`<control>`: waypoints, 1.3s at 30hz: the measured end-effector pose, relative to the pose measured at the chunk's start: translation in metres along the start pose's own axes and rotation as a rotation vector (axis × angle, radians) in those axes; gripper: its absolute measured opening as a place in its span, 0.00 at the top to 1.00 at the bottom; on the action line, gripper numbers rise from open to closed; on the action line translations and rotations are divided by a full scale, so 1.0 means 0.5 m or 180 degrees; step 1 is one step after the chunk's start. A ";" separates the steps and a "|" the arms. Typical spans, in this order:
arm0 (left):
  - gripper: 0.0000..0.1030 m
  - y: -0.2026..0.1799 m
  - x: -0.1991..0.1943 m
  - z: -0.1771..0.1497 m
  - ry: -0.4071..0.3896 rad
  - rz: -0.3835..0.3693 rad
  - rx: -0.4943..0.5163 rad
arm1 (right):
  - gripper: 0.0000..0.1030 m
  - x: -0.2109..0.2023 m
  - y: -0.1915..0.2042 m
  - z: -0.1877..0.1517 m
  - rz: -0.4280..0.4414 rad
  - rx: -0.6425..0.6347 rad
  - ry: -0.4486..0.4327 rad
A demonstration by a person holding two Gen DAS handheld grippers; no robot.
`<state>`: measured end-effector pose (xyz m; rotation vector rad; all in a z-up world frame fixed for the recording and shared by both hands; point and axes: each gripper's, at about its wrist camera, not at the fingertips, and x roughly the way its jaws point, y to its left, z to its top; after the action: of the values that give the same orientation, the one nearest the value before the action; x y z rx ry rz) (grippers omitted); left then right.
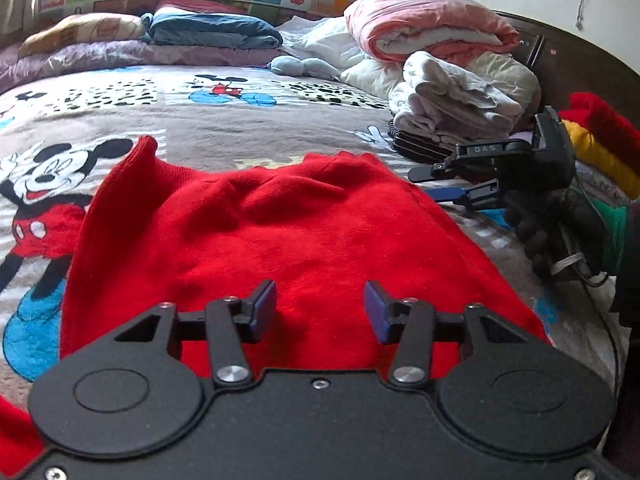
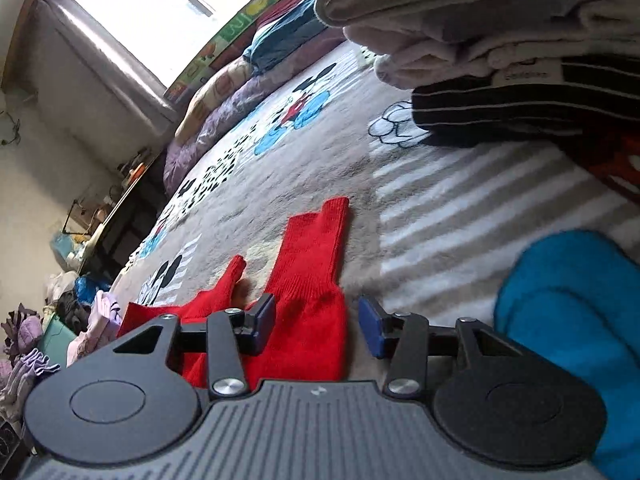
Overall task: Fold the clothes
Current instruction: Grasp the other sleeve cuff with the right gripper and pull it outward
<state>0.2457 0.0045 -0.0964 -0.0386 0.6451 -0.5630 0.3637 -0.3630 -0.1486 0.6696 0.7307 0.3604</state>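
A red sweater (image 1: 300,232) lies spread on the Mickey Mouse bed cover (image 1: 224,120), one sleeve (image 1: 128,176) angled up at the left. My left gripper (image 1: 320,310) hovers open over the sweater's near edge, nothing between its blue pads. My right gripper (image 1: 434,184), held in a dark gloved hand (image 1: 560,224), is open just off the sweater's right side. In the right wrist view the right gripper (image 2: 318,320) is open low over the bed. The red sleeve (image 2: 308,280) stretches away beneath its left finger and the gap.
A stack of folded pale clothes (image 1: 452,100) on a black striped garment (image 1: 416,148) sits at the right, close above my right gripper (image 2: 500,104). A pink duvet (image 1: 424,24) and blue folded blanket (image 1: 212,30) lie at the headboard end. A red-yellow garment (image 1: 600,136) is far right.
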 end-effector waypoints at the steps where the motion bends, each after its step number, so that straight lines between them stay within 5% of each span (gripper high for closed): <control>1: 0.54 0.001 0.001 0.000 0.0004 -0.0005 -0.0010 | 0.54 0.004 -0.001 0.003 0.0020 -0.0016 0.0018; 19: 0.54 0.020 0.016 -0.001 0.0067 -0.0068 -0.0137 | 0.59 0.063 0.009 0.039 0.0081 -0.0133 0.0135; 22: 0.54 0.018 0.018 0.001 0.0081 -0.0066 -0.0127 | 0.74 0.075 0.022 0.041 -0.0037 -0.0175 0.0154; 24: 0.54 0.017 0.019 0.002 0.0089 -0.0064 -0.0120 | 0.94 0.075 0.035 0.041 -0.0141 -0.0186 0.0128; 39: 0.54 -0.022 -0.013 0.013 -0.0036 -0.0173 0.0081 | 0.94 -0.208 0.154 0.035 -0.0621 -0.0624 -0.0658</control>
<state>0.2399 -0.0025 -0.0854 -0.0356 0.6273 -0.6228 0.2977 -0.3678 -0.0361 0.4381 0.5496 0.1774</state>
